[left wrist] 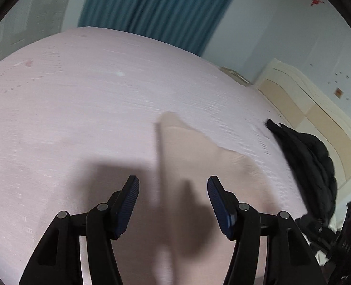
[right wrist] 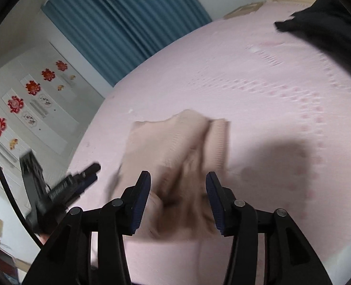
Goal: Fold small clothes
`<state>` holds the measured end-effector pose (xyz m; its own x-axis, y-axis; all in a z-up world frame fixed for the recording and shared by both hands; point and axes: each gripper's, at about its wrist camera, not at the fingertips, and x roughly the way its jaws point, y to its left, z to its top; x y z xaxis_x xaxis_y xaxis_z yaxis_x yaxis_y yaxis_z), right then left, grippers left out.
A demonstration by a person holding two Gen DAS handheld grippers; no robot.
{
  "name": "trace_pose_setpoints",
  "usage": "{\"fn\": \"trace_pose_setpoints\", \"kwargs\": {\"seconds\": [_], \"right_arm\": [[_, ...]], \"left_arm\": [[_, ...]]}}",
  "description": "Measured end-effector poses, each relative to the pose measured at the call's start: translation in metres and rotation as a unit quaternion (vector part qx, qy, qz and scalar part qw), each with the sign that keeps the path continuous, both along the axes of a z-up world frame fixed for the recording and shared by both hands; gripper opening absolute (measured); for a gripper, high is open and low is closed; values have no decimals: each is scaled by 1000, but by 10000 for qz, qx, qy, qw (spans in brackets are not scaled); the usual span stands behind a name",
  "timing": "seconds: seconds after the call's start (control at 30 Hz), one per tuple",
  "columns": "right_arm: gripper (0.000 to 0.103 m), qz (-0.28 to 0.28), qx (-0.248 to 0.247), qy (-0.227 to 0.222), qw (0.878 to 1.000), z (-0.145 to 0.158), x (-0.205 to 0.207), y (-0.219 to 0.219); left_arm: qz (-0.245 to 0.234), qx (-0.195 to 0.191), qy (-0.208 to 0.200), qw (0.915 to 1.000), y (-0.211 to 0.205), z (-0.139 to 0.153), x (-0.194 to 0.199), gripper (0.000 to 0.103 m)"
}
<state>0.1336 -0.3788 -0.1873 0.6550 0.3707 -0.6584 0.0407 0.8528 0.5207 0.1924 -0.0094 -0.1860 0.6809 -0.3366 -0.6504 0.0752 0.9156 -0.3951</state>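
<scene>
A: What were the two tools doing over the bed?

B: The left hand-held gripper had its jaws spread apart with nothing pressed between the pads; the garment's blurred edge only ran beneath the gap. The right hand-held gripper also stood with its jaws parted, and the cloth lay below and between them, but the pads were not squeezing it.

A: And the garment itself?

B: A small beige knit garment lay on the pink sheet near the bed's near edge, right under the right tool and just ahead of the left one. It looked partly folded, with a ribbed band at its far right corner. Both views were smeared by motion, so its finer details could not be told.

A: Anything else on the bed?

B: A black garment was heaped farther off, toward the bed's right edge, well apart from the beige one.

A: And beyond the bed?

B: A cream headboard stood past the right end, a blue curtain hung behind the far edge, and red flower stickers dotted the white wardrobe doors at the left.
</scene>
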Motion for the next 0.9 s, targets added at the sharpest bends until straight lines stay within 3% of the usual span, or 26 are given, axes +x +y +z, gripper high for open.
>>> {"fn": "trace_pose_setpoints", "kwargs": {"seconds": [0.13,0.2,0.27,0.43,0.5,0.6,0.67,0.73,0.9], "right_arm": [[48,19,-637,445,9970,-18,24,33],[37,-17,-964,615,9934,-26,32,42],[24,28,-1166,405,9923,-21,30,48],[19,-14,-934,-688,9932,7,-8,31],[19,-194,-1089,-545,9924,-1,-12,23],[22,-220,-1044,380,9936,-38,3,11],[35,-251,-733,363,9963,-39,3,1],[47,-345,-795,321,9957,-32,5,-4],[50,-174,-666,552,9961,-34,32,-8]], "left_arm": [[2,-235,140,9996,18,-19,5,58],[-29,-288,214,9994,20,-27,7,58],[-80,-306,199,9993,21,-31,7,58],[-159,-271,145,9994,19,-34,2,58],[-171,-339,104,9992,19,-33,0,58],[-237,-411,99,9988,16,-33,1,58],[-274,-378,69,9989,15,-31,-1,58],[-325,-361,35,9988,13,-31,-1,58],[-640,-592,146,9961,7,-34,5,58]]}}
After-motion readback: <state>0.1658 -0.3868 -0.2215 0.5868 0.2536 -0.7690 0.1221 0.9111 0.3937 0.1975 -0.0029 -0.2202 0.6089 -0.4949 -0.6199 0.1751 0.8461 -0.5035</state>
